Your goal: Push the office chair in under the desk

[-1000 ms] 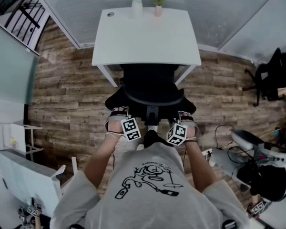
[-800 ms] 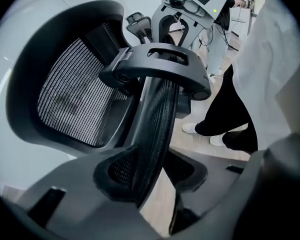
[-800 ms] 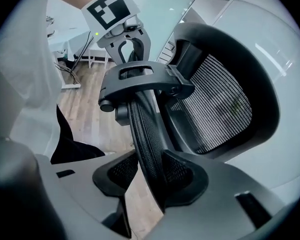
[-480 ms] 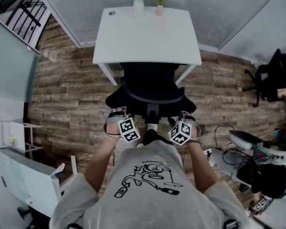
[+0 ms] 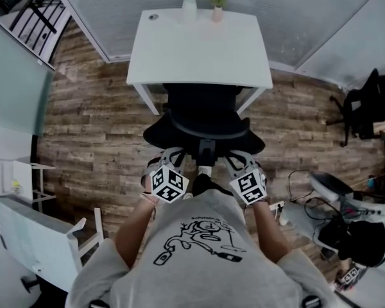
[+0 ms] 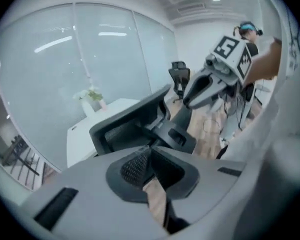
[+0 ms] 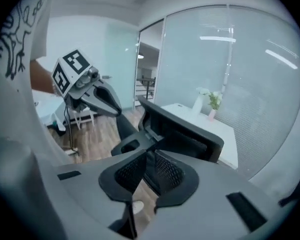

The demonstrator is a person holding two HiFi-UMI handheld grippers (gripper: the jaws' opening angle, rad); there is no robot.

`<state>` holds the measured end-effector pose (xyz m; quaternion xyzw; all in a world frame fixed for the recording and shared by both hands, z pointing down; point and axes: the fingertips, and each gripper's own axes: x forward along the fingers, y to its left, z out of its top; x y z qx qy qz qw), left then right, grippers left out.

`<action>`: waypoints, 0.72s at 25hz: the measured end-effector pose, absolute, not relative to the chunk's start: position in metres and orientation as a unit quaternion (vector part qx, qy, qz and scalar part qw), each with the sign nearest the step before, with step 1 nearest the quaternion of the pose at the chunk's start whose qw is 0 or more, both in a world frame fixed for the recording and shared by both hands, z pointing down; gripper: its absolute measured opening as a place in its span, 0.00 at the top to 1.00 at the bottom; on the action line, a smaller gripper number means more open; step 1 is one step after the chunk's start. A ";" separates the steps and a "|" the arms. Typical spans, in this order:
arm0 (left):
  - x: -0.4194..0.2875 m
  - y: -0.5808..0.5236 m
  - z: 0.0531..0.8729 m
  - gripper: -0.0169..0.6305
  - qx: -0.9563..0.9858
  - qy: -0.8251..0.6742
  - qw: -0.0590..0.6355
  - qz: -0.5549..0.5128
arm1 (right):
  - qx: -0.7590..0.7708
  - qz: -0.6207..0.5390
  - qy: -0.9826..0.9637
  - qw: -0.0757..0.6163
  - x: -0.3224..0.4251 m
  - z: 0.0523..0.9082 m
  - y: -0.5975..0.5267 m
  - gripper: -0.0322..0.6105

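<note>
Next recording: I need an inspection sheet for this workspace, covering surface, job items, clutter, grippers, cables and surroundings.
Surface: white desk, bare apart from its far edge.
Job's things: black office chair, seat partly under the desk, backrest outside its near edge.
Clutter: white vase and pink vase with flowers at the desk's far edge; second black chair at the right.
Grippers: left gripper and right gripper, jaws have just been closing and are now together, nothing between them; chair back ahead of both.
Cables: loose cable on the floor at right.
Surroundings: wood plank floor, frosted glass walls.
</note>
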<state>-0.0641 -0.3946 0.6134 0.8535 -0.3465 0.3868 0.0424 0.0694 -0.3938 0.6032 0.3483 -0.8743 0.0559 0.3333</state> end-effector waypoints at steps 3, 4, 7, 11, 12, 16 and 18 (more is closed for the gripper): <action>-0.052 -0.395 0.568 0.97 0.891 -0.364 0.091 0.256 | 0.364 0.060 -0.887 0.279 0.051 0.568 -0.393 0.86; -0.049 -0.395 0.553 0.97 0.900 -0.365 0.106 0.213 | 0.369 0.060 -0.890 0.261 0.046 0.557 -0.392 0.86; -0.047 -0.391 0.522 0.97 0.913 -0.363 0.133 0.131 | 0.380 0.087 -0.900 0.195 0.032 0.525 -0.388 0.87; -0.048 -0.385 0.501 0.97 0.916 -0.364 0.137 0.095 | 0.380 0.141 -0.907 0.117 0.021 0.495 -0.383 0.89; -0.048 -0.384 0.497 0.97 0.917 -0.365 0.137 0.090 | 0.382 0.145 -0.907 0.104 0.019 0.490 -0.382 0.89; -0.048 -0.377 0.488 0.97 0.918 -0.365 0.135 0.078 | 0.385 0.146 -0.907 0.091 0.014 0.481 -0.376 0.89; -0.050 -0.375 0.485 0.97 0.917 -0.367 0.136 0.072 | 0.384 0.144 -0.908 0.089 0.011 0.480 -0.373 0.89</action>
